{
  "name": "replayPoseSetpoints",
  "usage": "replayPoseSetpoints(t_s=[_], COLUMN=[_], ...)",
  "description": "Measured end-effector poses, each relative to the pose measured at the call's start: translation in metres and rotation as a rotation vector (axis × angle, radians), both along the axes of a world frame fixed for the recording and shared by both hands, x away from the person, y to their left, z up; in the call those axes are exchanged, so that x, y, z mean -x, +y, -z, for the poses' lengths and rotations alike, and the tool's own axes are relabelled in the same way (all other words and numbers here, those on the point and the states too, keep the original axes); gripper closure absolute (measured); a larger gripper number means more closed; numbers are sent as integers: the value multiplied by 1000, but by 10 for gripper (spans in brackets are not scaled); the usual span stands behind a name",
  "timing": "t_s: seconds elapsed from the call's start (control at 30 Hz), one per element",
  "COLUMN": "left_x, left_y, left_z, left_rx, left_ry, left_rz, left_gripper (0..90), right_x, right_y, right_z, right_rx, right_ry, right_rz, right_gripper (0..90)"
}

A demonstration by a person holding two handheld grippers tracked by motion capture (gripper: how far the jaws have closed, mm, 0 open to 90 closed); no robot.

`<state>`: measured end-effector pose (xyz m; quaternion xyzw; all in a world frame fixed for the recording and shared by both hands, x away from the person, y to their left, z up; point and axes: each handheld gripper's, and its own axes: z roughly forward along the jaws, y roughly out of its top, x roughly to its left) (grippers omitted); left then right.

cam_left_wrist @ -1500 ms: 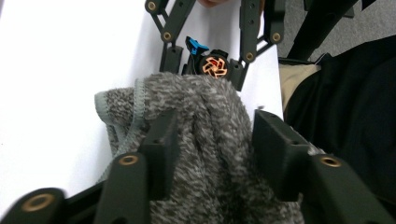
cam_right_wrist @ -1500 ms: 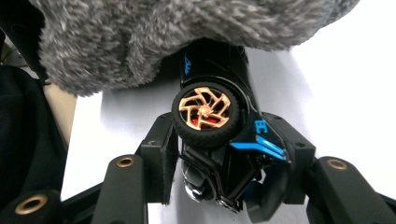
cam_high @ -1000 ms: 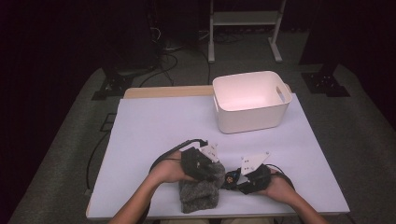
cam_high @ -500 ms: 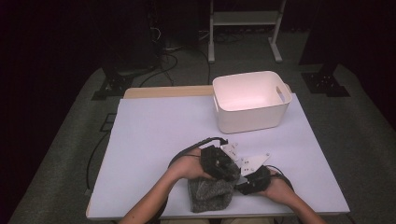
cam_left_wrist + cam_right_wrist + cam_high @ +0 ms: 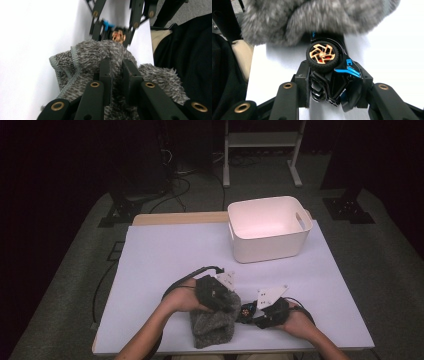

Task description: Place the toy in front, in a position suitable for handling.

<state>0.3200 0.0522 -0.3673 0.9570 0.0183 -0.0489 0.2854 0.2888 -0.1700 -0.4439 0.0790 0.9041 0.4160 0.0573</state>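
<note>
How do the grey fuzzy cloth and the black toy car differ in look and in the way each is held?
The grey fuzzy cloth is soft, shaggy and crumpled; the black toy car is hard and glossy, with a gold-spoked wheel and blue trim. The left gripper pinches a fold of cloth; the right gripper clamps the car's body. Both sit near the table's front edge.

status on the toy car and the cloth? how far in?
Done: both are gripped. The left gripper is shut on the grey fuzzy cloth; the right gripper clamps the black toy car. In hand: cloth meeting the car's front. Left: the white bin holds nothing visible.
</note>
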Motion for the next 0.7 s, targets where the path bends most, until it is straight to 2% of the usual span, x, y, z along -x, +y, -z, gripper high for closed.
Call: replayPoseSetpoints(t_s=[0.4,0.57,0.7], left_x=[3,3,2], left_y=[44,51,50], left_z=[1,1,1], left_rx=[31,33,32], left_ry=[12,11,8], left_rz=[-76,-98,-95], left_gripper=[797,797,793], right_x=[0,0,0], right_y=[0,0,0], right_z=[0,0,0], right_rx=[-2,-4,-5], right_ry=[6,12,15], right_rz=[3,5,7], right_gripper=[570,569,569])
